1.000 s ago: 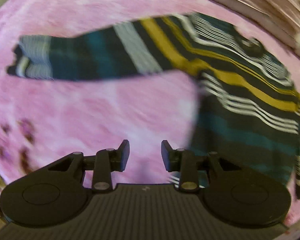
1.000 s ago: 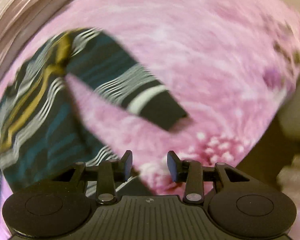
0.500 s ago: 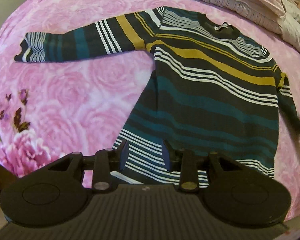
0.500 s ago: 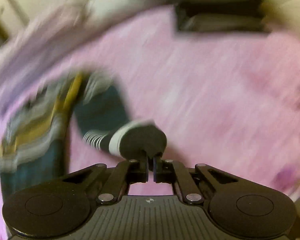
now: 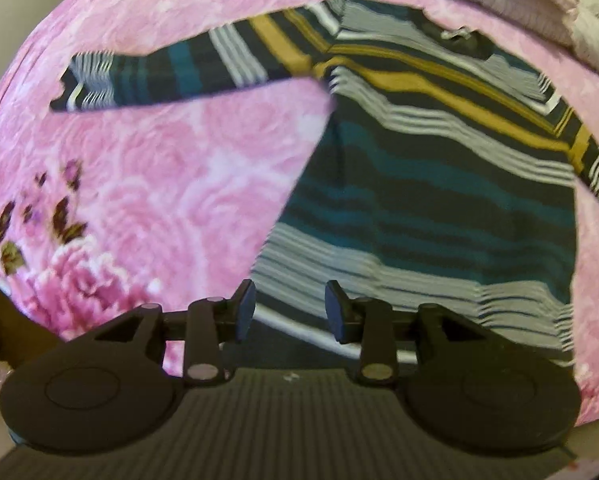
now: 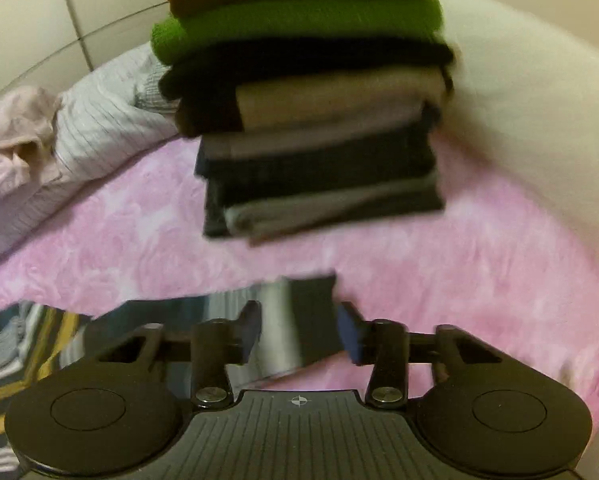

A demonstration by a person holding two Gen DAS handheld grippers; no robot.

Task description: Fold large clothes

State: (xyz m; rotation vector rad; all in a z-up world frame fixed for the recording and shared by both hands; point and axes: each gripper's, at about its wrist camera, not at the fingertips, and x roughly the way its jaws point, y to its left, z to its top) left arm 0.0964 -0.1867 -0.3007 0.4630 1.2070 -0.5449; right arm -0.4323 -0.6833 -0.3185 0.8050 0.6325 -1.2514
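Both the left gripper (image 5: 289,310) and right gripper (image 6: 299,330) are spread wide and empty; the right cuff (image 6: 299,320), at 12 o'clock between its fingers, may slip if closure lands shallow.

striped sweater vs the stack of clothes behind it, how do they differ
The striped sweater lies spread flat and unfolded, one sleeve stretched out sideways; the stack of clothes is folded and piled high. The sweater is one garment banded in teal, mustard, white and dark; the stack holds several plain pieces, among them brown, green, black and beige. Both rest on the pink floral bedspread.
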